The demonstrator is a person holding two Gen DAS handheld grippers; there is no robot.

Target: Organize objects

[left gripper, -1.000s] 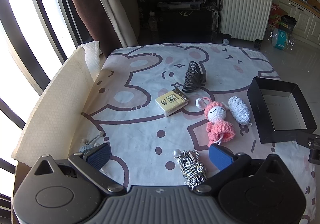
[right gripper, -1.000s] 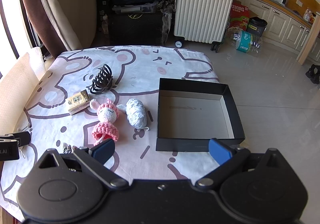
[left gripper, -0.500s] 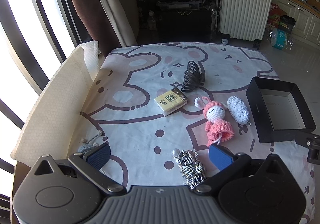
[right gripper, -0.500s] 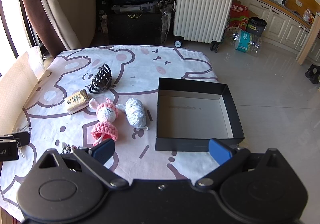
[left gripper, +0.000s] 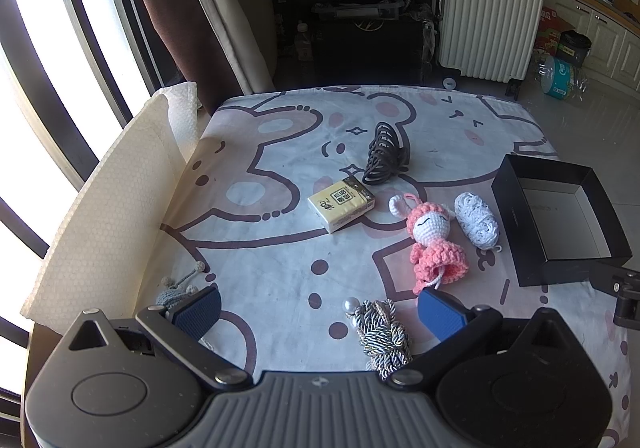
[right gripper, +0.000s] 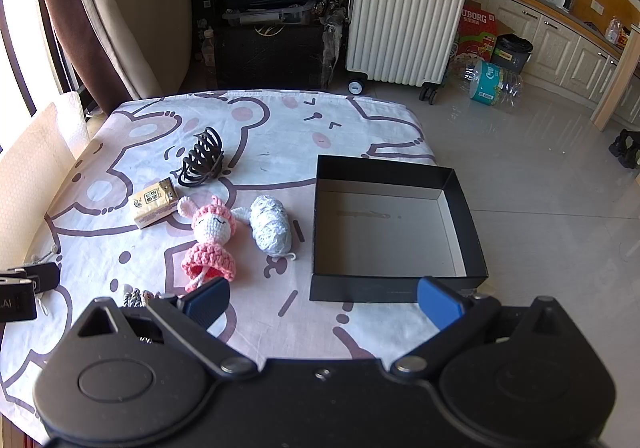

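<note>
Both grippers hover above the near edge of the counter (left gripper: 280, 268), jaws spread wide and holding nothing. The left gripper (left gripper: 318, 312) sits over a braided cord bundle (left gripper: 382, 332); a small grey item (left gripper: 174, 290), possibly a knitted toy, lies beside its left pad. The right gripper (right gripper: 324, 302) faces the black box (right gripper: 394, 288), which stands empty at the counter's right side. Left of the box lie, in order, a white crochet piece (right gripper: 270, 226), a pink crochet doll (right gripper: 210, 238), a yellow packet (right gripper: 154, 202) and a black hair claw (right gripper: 202, 162).
</note>
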